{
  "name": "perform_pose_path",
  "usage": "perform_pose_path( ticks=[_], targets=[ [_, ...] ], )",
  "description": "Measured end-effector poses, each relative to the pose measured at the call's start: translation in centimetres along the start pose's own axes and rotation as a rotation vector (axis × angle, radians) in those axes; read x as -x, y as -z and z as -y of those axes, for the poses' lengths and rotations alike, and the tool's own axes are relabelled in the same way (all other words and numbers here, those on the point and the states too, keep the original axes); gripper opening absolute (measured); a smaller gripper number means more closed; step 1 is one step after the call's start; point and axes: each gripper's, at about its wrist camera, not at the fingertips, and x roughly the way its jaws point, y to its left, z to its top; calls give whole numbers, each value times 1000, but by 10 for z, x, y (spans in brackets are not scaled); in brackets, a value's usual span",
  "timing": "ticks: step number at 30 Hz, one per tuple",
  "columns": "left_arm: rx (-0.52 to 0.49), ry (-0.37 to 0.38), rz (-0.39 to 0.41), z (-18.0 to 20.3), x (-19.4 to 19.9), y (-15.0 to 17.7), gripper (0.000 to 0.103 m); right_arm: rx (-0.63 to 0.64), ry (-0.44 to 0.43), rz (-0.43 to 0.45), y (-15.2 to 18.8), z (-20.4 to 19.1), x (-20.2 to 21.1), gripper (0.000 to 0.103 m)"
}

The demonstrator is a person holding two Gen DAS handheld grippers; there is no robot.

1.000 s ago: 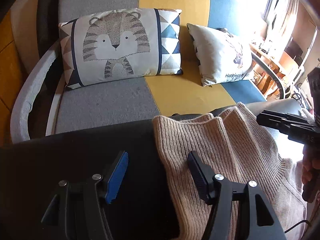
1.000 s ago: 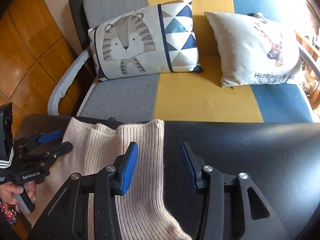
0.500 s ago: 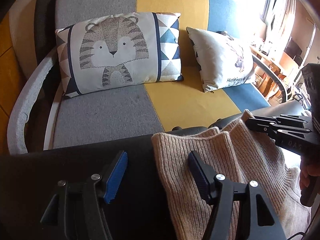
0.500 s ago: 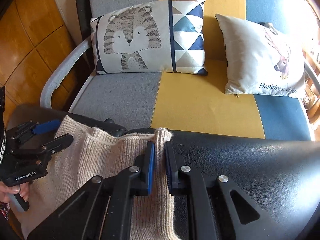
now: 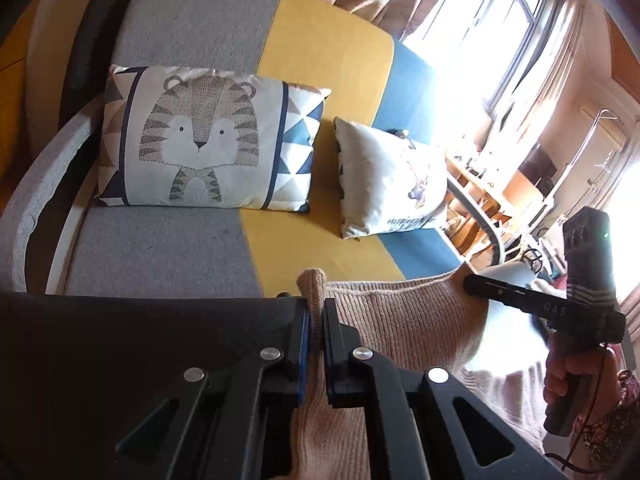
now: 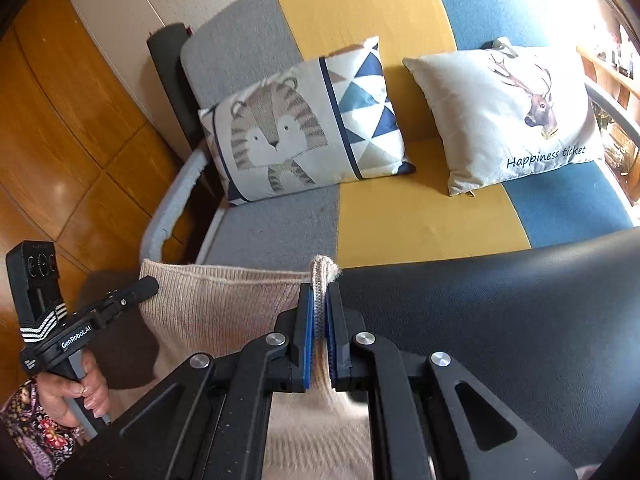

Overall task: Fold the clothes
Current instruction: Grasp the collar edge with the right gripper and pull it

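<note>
A beige ribbed knit sweater [image 5: 404, 328] hangs stretched between my two grippers above the black leather surface [image 5: 120, 360]. My left gripper [image 5: 316, 312] is shut on one top corner of the sweater. My right gripper [image 6: 318, 300] is shut on the other top corner, where the knit [image 6: 224, 312] bunches between the blue pads. The right gripper also shows in the left wrist view [image 5: 476, 286], and the left gripper in the right wrist view [image 6: 148, 284]. The sweater's lower part is hidden behind the gripper bodies.
A grey, yellow and blue sofa [image 6: 420, 220] stands just beyond the black surface [image 6: 500, 312]. On it lie a tiger cushion [image 5: 200, 148] and a white deer cushion [image 6: 512, 112]. Wooden panelling [image 6: 60, 140] is at the left, a bright window [image 5: 480, 40] at the right.
My left gripper has closed on the sweater's corner. Both grippers have risen, lifting the sweater's top edge off the black surface and pulling it taut between them.
</note>
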Motion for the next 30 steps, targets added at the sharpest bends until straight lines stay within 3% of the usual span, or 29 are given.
perform_pose_path(
  ticks=[9, 19, 30],
  targets=[
    [-4, 141, 117, 33, 88, 43, 5, -80, -97, 33, 64, -8, 70, 5],
    [67, 158, 142, 41, 133, 140, 5, -165, -122, 34, 154, -1, 93, 5],
    [103, 127, 116, 33, 140, 207, 5, -165, -85, 42, 213, 3, 98, 5]
  ],
)
